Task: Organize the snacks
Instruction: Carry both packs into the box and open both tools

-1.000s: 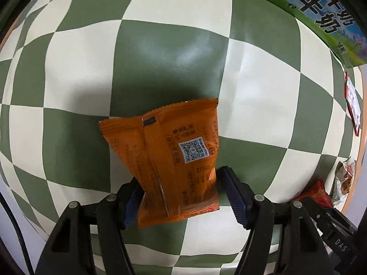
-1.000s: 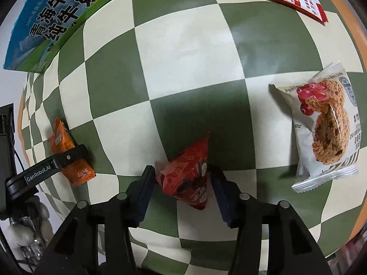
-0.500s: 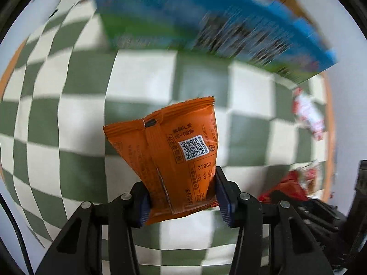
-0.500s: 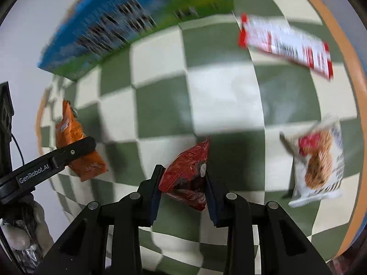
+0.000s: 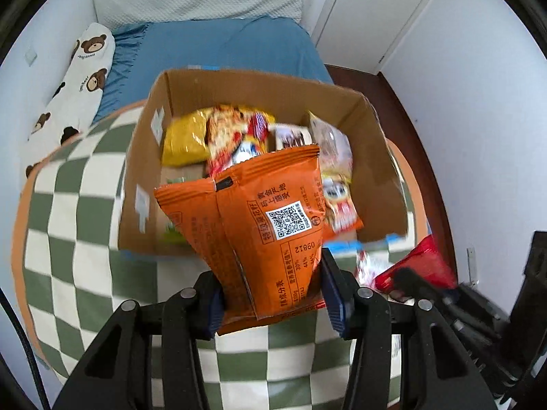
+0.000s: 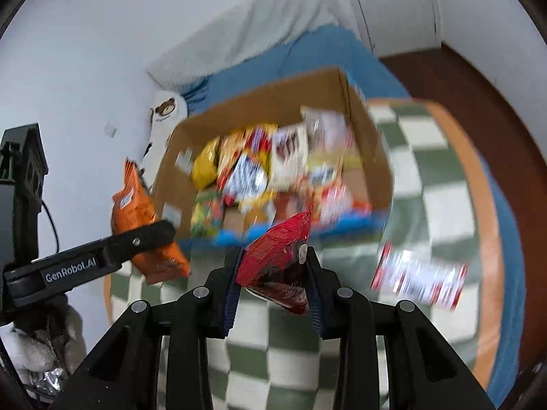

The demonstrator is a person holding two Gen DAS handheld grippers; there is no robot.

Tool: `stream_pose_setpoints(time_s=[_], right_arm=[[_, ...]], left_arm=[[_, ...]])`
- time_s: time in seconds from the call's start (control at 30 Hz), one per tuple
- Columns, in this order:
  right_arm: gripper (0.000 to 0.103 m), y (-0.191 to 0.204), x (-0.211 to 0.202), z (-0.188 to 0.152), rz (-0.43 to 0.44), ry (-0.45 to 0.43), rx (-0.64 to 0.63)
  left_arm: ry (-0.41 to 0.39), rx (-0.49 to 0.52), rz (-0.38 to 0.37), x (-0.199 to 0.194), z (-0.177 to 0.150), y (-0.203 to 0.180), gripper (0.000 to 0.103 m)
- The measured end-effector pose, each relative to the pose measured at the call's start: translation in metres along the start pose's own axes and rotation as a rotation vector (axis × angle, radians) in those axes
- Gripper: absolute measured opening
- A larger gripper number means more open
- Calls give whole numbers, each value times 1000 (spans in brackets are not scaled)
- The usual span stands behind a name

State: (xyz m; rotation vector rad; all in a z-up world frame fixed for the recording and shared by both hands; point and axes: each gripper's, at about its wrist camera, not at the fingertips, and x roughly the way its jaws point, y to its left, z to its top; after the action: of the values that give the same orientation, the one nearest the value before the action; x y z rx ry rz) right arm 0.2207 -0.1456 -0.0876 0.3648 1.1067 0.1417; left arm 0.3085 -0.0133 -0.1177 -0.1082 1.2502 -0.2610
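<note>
Left gripper (image 5: 271,294) clamps orange snack packet (image 5: 259,232), held upright above checkered tablecloth (image 5: 68,239). Open cardboard box (image 5: 143,157) beyond, at table's far edge, filled with snacks. Red packet (image 5: 420,266) at right.

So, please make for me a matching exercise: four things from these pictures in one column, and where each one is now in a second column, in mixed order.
Things:
1. orange packet
2. red packet
3. yellow bag
4. red-and-white packet

Places:
a. lying on the checkered cloth
b. inside the cardboard box
c. clamped in the left gripper
d. clamped in the right gripper

Pairs: 1-c, 2-d, 3-b, 4-a
</note>
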Motion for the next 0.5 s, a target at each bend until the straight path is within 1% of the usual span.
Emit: stream_pose_setpoints(time_s=[0.07,0.13,0.17,0.23,0.27,0.33,0.37,0.4,0.43,0.47,0.5], right_arm=[[36,2,8,25,-40,-10,-21],[36,0,20,43,-82,-10,-36],[36,-1,26,48,-98,-2,-41],[36,-6,43,64,-144,11,-48],[36,-9,51,69,-161,18,-47],[38,-17,68,79,-183,59,-24],[45,-20,72,81,-195,76,-14],[55,-23,81,84,-223,103,-13],[82,-25,88,84,-246,124,-19],[92,-27,94,83,-245,136,-18],[92,-28,97,81,-239,142,-17]], left_arm=[[12,-13,12,3,15,6,46],[39,-12,29,14,30,10,46],[55,-14,50,24,39,12,46],[88,-5,73,43,47,15,46],[103,-13,80,51,51,19,48],[119,-25,104,66,58,25,48],[137,-24,121,76,61,28,50],[155,-25,125,83,63,30,63],[172,-25,117,90,66,33,73],[186,-30,116,99,68,36,85],[189,-29,118,103,69,37,86]])
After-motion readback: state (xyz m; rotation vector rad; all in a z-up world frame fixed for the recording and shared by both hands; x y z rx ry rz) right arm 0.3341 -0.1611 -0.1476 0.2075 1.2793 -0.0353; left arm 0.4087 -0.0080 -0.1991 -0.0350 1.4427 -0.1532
